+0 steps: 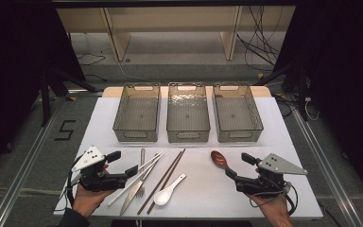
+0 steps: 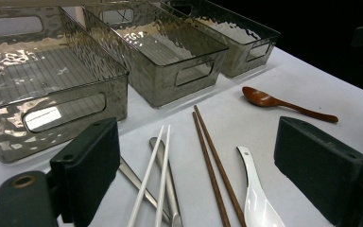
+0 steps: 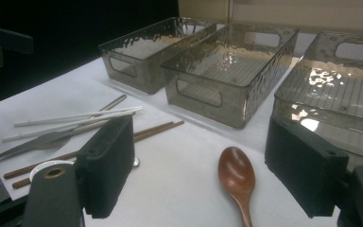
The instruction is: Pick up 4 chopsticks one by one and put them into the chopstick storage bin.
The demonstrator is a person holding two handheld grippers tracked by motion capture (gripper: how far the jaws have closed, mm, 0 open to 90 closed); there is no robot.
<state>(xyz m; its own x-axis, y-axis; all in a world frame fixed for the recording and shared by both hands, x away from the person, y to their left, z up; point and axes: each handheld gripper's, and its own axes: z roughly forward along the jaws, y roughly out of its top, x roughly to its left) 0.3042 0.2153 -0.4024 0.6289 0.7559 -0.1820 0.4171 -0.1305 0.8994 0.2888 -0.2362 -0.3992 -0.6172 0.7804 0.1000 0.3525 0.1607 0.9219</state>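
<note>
Cutlery (image 1: pixel 144 182) before three bins (image 1: pixel 187 113); spoon (image 1: pixel 219 159) right of chopsticks (image 1: pixel 165 179).

We hold the left tongs (image 1: pixel 125 162) in our left hand (image 1: pixel 89 198) at the near left edge, jaws spread wide with nothing between them, pointing forward and to the right. Our right hand (image 1: pixel 278 212) holds the right tongs (image 1: pixel 238 165) at the near right, jaws likewise gaping and empty, angled forward and to the left.

Three clear bins (image 1: pixel 187 113), cables (image 1: pixel 260 42)
</note>
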